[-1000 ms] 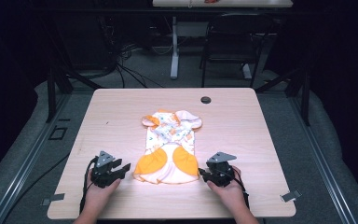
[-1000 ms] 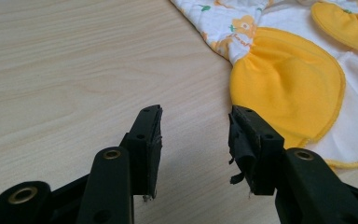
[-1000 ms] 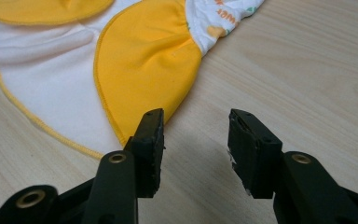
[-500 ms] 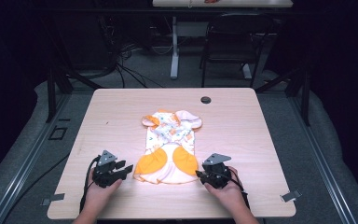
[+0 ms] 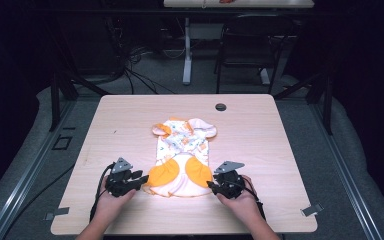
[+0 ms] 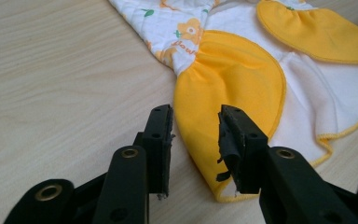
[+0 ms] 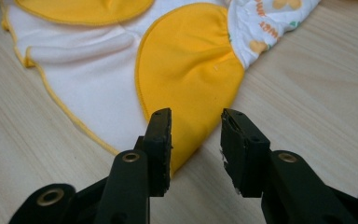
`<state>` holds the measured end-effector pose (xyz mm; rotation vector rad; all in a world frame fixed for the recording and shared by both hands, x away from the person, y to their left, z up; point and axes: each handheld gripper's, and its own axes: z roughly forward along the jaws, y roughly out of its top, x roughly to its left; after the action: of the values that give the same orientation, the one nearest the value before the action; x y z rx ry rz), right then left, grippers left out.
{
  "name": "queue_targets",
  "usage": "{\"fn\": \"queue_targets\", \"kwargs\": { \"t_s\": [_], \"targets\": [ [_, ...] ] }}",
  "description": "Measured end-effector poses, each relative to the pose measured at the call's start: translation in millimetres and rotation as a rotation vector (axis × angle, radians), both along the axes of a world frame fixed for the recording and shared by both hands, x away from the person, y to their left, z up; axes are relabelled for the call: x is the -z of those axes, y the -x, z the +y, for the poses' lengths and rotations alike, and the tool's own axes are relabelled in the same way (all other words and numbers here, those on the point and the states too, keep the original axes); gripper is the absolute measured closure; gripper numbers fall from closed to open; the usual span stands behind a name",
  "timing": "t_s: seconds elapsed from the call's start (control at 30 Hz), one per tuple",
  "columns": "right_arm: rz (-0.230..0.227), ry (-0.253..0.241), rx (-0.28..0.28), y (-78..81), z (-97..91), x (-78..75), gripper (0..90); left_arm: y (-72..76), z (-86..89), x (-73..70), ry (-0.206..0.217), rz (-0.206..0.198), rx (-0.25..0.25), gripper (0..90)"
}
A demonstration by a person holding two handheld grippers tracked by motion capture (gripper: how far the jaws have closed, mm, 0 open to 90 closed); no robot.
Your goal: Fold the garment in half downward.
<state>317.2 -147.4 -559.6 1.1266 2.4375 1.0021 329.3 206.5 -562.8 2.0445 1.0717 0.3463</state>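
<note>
the desk (image 5: 260, 125), a pale wood top, carries one small garment (image 5: 182, 157) laid flat near its front middle: white printed fabric with two rounded orange flaps at the near end and small sleeves at the far end. it looks spread out so both near corners can be reached at once, one from each side, probably for a fold or a lift.

the person's forearms come in from the near edge, hands low on the wood, wrists nearly level, each pointing its tool inward at the garment's near hem.

the left hand-held gripper (image 5: 139, 179) sits at the left orange flap (image 6: 228, 88). its jaws have just been closing, and in the left gripper view the flap's edge lies between them, yet a gap remains and the pads (image 6: 161, 140) are not yet pressing the cloth.

the right hand-held gripper (image 5: 213, 186) mirrors it at the right orange flap (image 7: 186, 70). its jaws too have just been closing, straddling the flap's tip, apart and not clamped.
</note>
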Motion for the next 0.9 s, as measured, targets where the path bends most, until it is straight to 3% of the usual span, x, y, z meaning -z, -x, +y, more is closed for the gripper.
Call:
{"fn": "queue_targets", "kwargs": {
  "t_s": [0.13, 0.3, 0.5, 0.53, 0.73, 0.8, 0.9],
  "targets": [
    [0.051, -0.017, -0.014, -9.8, 2.5, -2.1, 68.9, -9.0, -8.3, -1.7, -0.023, 0.013, 0.014, 69.0],
    [0.045, 0.022, -0.012, -20.2, 8.7, -4.4, 74.4, -19.2, -17.9, -2.6, -0.011, 0.027, 0.017, 73.2],
    [0.049, 0.05, -0.019, -33.4, 15.9, -5.5, 84.7, -30.6, -28.1, -1.3, -0.028, 0.038, 0.041, 79.3],
    [0.059, 0.048, -0.018, -37.9, 18.6, -4.8, 87.1, -34.6, -31.6, 1.6, -0.055, 0.048, 0.047, 81.2],
    [0.061, 0.065, -0.028, -46.2, 26.9, -2.2, 89.7, -41.4, -42.4, 6.9, -0.074, 0.07, 0.069, 87.4],
    [0.071, 0.069, -0.035, -48.5, 30.0, -0.2, 89.8, -42.6, -45.8, 7.6, -0.103, 0.067, 0.09, 89.1],
    [0.074, 0.088, -0.044, -50.0, 32.5, 2.6, 89.9, -42.8, -47.4, 7.4, -0.114, 0.059, 0.099, 89.5]
  ]
}}
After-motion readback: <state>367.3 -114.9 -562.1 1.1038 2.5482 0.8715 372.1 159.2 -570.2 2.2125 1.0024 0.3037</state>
